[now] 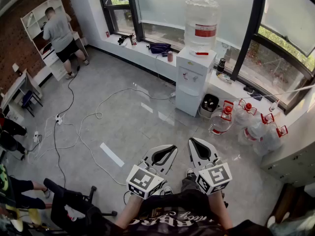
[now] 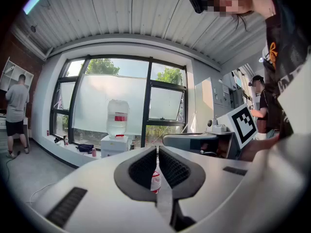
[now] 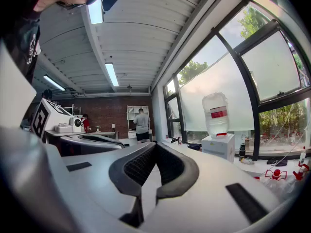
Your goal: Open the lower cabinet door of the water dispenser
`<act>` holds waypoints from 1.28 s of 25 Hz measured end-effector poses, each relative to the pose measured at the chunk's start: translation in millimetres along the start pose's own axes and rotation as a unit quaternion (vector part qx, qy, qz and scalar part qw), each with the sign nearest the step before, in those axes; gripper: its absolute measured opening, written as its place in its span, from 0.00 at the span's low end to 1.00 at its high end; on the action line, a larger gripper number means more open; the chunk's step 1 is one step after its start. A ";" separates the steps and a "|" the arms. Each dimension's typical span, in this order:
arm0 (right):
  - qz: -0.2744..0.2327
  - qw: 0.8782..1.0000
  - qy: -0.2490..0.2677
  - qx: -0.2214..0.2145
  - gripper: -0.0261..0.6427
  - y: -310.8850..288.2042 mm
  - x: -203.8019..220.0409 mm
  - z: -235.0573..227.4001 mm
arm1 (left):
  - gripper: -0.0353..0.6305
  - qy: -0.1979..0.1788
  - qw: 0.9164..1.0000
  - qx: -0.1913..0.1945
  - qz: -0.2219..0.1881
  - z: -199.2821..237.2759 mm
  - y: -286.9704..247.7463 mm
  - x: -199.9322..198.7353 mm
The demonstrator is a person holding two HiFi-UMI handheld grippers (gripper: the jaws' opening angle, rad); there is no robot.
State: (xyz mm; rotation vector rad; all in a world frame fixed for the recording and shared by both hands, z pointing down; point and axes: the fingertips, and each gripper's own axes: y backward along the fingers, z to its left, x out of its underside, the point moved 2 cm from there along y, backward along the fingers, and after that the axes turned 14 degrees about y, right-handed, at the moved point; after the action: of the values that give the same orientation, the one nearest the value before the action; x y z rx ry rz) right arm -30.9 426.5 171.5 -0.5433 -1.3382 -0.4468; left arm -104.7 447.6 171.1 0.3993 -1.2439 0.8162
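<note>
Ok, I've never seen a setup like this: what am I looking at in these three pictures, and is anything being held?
No robot here: a person holds a pair of tongs in each hand. The overhead picture comes from a camera on the person's head, looking down at the left tongs and right tongs. The other two come from cameras riding on each pair, looking along its jaws. Both pairs are shut and hold nothing. By the window stands the white water dispenser with a bottle on top; its lower cabinet door is closed, well ahead of the tongs. On the floor lie cables and spare water bottles.
</note>
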 end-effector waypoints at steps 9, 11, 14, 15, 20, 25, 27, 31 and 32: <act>-0.010 1.000 -0.008 -0.002 0.05 -0.5 -5.6 14.6 | 0.09 -0.003 1.000 -0.004 -0.009 3.0 15.2 -1.1; -0.007 1.000 -0.010 0.001 0.05 1.3 -3.8 16.2 | 0.09 0.001 1.000 -0.006 -0.012 5.0 18.3 1.0; 0.002 1.000 -0.011 0.001 0.05 4.4 2.8 18.0 | 0.09 0.010 1.000 -0.007 -0.012 8.2 20.0 5.2; 0.005 1.000 -0.013 0.003 0.05 5.5 4.6 17.7 | 0.09 0.013 1.000 -0.006 -0.011 9.4 19.1 6.9; 0.020 1.000 -0.015 0.002 0.05 0.3 15.1 9.7 | 0.09 0.023 1.000 0.001 -0.002 15.7 6.6 12.6; 0.026 0.999 -0.018 -0.013 0.05 -20.9 23.3 -1.2 | 0.09 0.032 0.999 0.000 0.009 34.6 -12.2 13.6; 0.030 0.999 -0.013 -0.023 0.06 -35.1 27.8 -4.4 | 0.09 0.036 0.999 -0.003 0.013 47.8 -20.3 14.0; 0.037 0.999 -0.017 -0.027 0.06 -72.1 34.0 -24.8 | 0.09 0.038 0.999 -0.007 0.024 79.5 -44.0 10.9; 0.037 0.999 -0.017 -0.028 0.06 -82.6 34.8 -32.8 | 0.09 0.039 0.999 -0.008 0.026 88.6 -52.6 8.3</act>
State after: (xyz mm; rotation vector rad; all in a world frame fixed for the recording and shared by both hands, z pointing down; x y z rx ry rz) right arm -47.9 341.0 210.4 -0.6466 -1.3374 -0.4169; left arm -125.0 355.8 213.9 0.3218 -1.1919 0.8576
